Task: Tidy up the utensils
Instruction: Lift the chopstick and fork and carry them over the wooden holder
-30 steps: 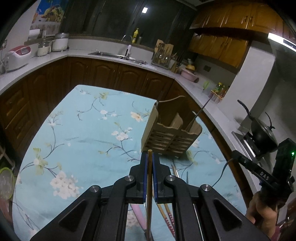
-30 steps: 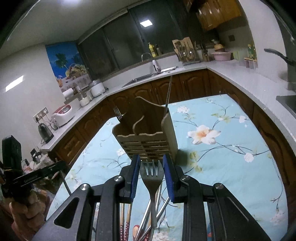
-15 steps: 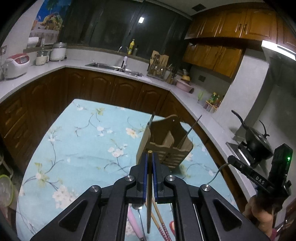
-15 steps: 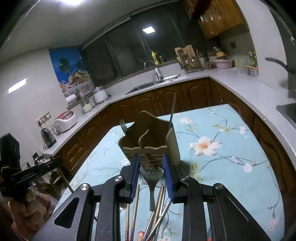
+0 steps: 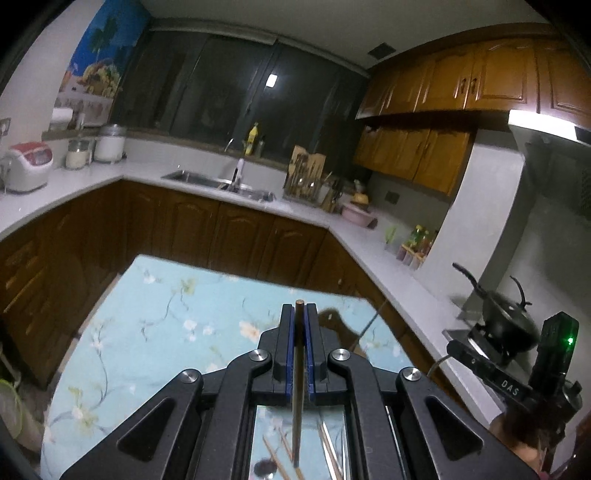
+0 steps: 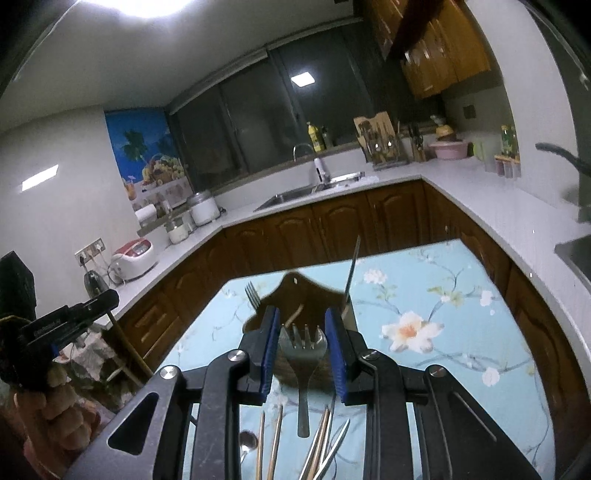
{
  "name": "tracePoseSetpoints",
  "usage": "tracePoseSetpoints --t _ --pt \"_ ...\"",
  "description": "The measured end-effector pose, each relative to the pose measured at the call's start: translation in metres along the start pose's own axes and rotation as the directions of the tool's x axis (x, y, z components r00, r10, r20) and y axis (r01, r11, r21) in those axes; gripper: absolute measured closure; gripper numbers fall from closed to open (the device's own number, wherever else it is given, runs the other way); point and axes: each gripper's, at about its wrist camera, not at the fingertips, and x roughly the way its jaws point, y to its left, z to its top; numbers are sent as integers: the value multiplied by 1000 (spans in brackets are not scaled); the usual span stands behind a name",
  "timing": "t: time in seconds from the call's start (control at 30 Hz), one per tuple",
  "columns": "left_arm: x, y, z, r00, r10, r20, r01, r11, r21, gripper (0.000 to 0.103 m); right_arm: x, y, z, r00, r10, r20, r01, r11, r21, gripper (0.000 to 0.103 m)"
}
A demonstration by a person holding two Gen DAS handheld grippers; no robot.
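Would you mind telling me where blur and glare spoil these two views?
Left wrist view: the wooden utensil holder behind the left gripper is smeared. Right wrist view: a ceiling light blows out the top edge, while the fork reads sharp.

The fork (image 6: 303, 350) is shiny smooth metal, the utensil holder (image 6: 299, 295) is matt brown wood, and the table (image 6: 424, 295) carries a smooth flowered cloth.
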Motion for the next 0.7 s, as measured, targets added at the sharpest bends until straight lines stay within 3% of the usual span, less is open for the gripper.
tracePoseSetpoints --t 0.4,0.7 --pt "44 3 17 996 -29 82 28 1000 13 100 19 5 54 996 3 86 1 999 -39 77" --pt "104 17 24 994 -33 107 35 999 -17 100 47 -7 67 995 -26 100 28 999 -20 77"
